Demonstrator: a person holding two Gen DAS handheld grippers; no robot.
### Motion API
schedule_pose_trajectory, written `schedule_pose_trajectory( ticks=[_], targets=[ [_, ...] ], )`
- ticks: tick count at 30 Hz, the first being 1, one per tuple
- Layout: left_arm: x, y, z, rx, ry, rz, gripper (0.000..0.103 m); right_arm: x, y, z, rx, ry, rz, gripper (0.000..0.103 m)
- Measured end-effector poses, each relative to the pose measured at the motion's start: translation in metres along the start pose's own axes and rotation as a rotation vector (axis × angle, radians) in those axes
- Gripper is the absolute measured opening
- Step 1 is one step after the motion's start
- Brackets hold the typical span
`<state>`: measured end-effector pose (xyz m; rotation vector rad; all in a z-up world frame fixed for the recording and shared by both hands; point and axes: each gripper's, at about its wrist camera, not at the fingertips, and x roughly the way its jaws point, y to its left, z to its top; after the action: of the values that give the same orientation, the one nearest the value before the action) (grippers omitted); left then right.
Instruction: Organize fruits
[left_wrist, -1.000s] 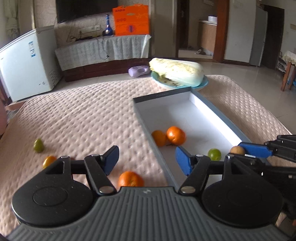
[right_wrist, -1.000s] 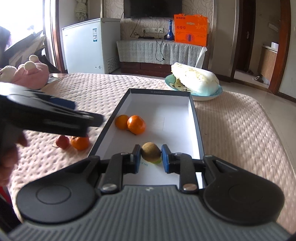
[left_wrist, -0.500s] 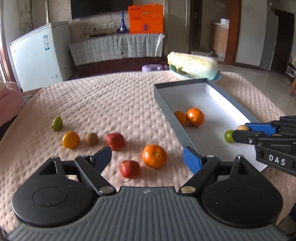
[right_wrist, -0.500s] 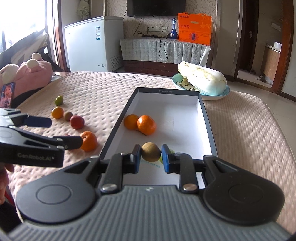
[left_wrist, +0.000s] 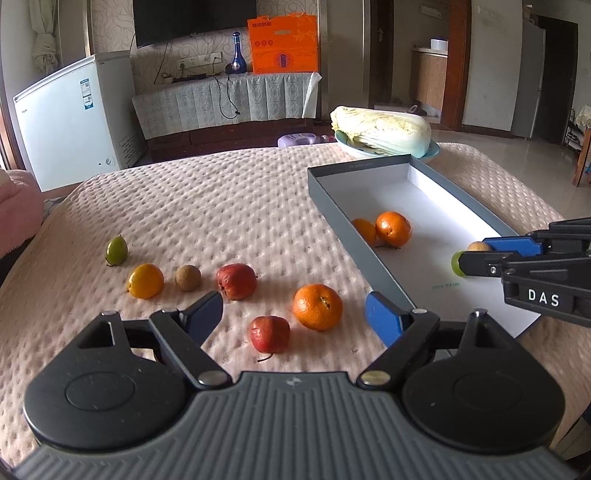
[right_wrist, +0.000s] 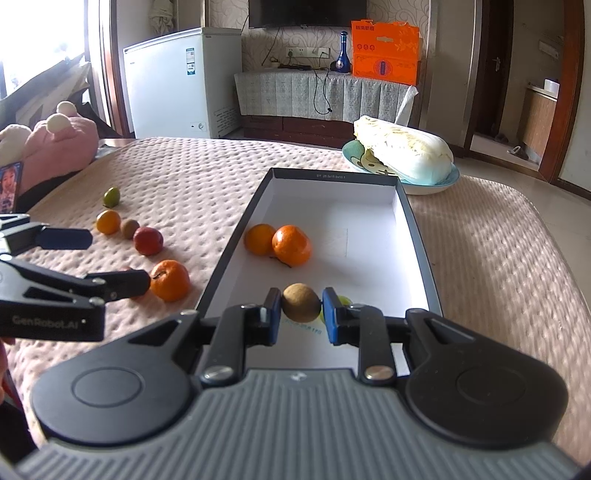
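Fingers (right_wrist: 272, 314) of the right gripper (right_wrist: 301, 314) pinch a brown kiwi (right_wrist: 301, 307) over the near end of the grey box (right_wrist: 417, 236); a green fruit (right_wrist: 344, 301) sits just behind the right finger, on the box floor. Two oranges (right_wrist: 291, 245) lie touching, mid-box. Left gripper (left_wrist: 293, 314) has just been opening; fingers now spread wide, nothing between them, hovering over the quilted bench (left_wrist: 229, 206) left of the box. Just ahead of it: small red fruit (left_wrist: 269, 334) and an orange (left_wrist: 317, 306) beside it. Farther left, a row: red fruit (left_wrist: 236, 281), kiwi (left_wrist: 188, 277), yellow-orange fruit (left_wrist: 146, 280), green fruit (left_wrist: 116, 250). Napa cabbage (left_wrist: 384, 131) on a blue plate (left_wrist: 434, 151) beyond the box.
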<state>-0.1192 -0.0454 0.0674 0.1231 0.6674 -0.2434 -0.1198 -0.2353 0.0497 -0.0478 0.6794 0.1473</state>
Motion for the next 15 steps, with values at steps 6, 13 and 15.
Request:
schedule_pose_trajectory(
  ticks=[6,13,15],
  targets=[
    [0.000,0.004,-0.001,-0.005,0.007,-0.014,0.088,0.003,0.000,0.001,0.013,0.002,-0.011,0.028],
    [0.000,0.009,-0.002,-0.010,0.013,-0.018,0.088,-0.001,-0.003,0.003,0.054,-0.038,-0.024,0.031],
    [0.000,0.012,-0.003,-0.013,0.016,-0.015,0.088,-0.004,-0.002,0.004,0.051,-0.059,-0.029,0.037]
  ],
)
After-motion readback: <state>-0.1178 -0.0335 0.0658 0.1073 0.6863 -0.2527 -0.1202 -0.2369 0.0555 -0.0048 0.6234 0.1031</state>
